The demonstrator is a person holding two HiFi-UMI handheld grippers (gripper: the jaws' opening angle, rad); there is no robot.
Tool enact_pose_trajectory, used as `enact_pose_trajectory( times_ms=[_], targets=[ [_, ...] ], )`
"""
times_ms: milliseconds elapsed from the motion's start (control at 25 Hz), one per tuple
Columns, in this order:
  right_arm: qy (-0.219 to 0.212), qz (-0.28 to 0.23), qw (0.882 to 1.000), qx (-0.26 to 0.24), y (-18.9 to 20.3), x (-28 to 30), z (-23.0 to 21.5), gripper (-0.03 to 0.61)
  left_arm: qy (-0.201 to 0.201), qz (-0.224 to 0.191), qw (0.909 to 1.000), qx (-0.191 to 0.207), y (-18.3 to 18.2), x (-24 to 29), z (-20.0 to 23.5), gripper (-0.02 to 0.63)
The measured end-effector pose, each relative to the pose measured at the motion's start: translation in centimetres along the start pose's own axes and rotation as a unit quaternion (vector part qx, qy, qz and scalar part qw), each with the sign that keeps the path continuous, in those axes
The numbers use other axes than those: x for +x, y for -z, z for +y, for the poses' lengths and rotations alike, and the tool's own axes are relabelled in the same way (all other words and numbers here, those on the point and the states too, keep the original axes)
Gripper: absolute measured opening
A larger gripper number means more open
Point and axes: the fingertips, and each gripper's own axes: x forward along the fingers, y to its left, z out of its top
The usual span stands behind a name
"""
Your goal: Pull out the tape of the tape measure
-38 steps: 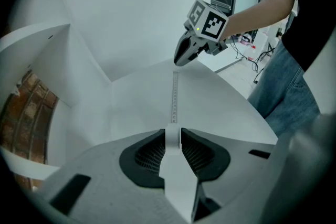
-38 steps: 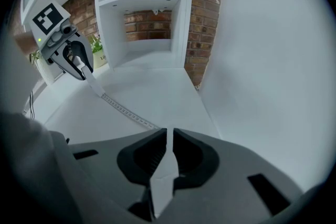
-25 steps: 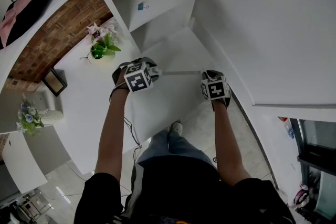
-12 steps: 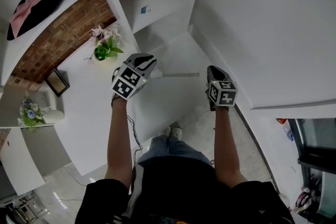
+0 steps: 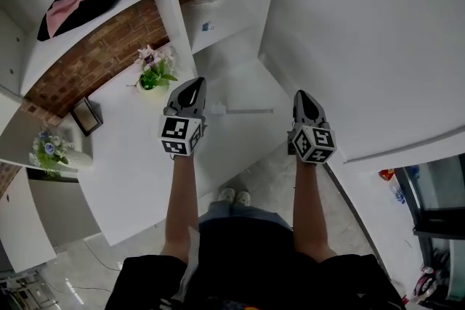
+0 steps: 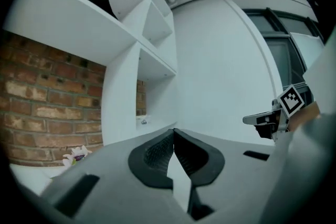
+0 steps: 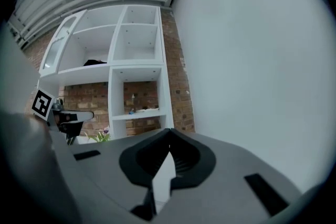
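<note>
On the white tabletop (image 5: 138, 156), close to the corner under the shelves (image 5: 218, 7), the tape measure (image 5: 217, 109) is lying flat with a length of tape (image 5: 251, 111) showing out of it. Its long axis is running left to right, roughly along the line between the two tools. The small case is sitting at the left end, just beside the left tool (image 5: 195, 82), while the free end of the tape is pointing toward the right tool (image 5: 301, 94) and stopping short of it.

Neither tool is touching the tape measure. The left tool's (image 6: 173, 135) jaws are pressing together with nothing between them, and the right tool's (image 7: 168, 134) are doing the same. Both are aiming up at the wall and shelves, not down at the tabletop.

Judging by this layout, the tape is already lying partly drawn out. For any further pull, the left tool is sitting nearer the case and the right tool nearer the tape's tip.
</note>
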Motion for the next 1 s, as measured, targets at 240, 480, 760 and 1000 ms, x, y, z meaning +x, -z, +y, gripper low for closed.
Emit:
enact_pose_trajectory(
  times_ms=[240,480,760,1000],
  targets=[
    [0.001,-0.038,0.999,-0.011,-2.3,-1.7,1.2,-0.003,-0.046,-0.025,0.9986,0.001,-0.5,-2.6,-0.2,0.009],
    [0.005,-0.039,0.999,-0.025,-2.4,-2.8,2.0,-0.005,-0.045,-0.020,0.9988,0.006,-0.7,-3.6,-0.7,0.009],
    [0.006,-0.044,0.999,-0.021,-2.8,-3.5,2.1,-0.004,-0.043,-0.013,0.9989,0.011,-0.8,-4.2,-1.1,0.009],
    [0.009,-0.047,0.999,-0.019,-2.8,-3.7,2.0,-0.004,-0.040,-0.011,0.9991,0.012,-0.7,-4.3,-1.3,0.009]
  ],
)
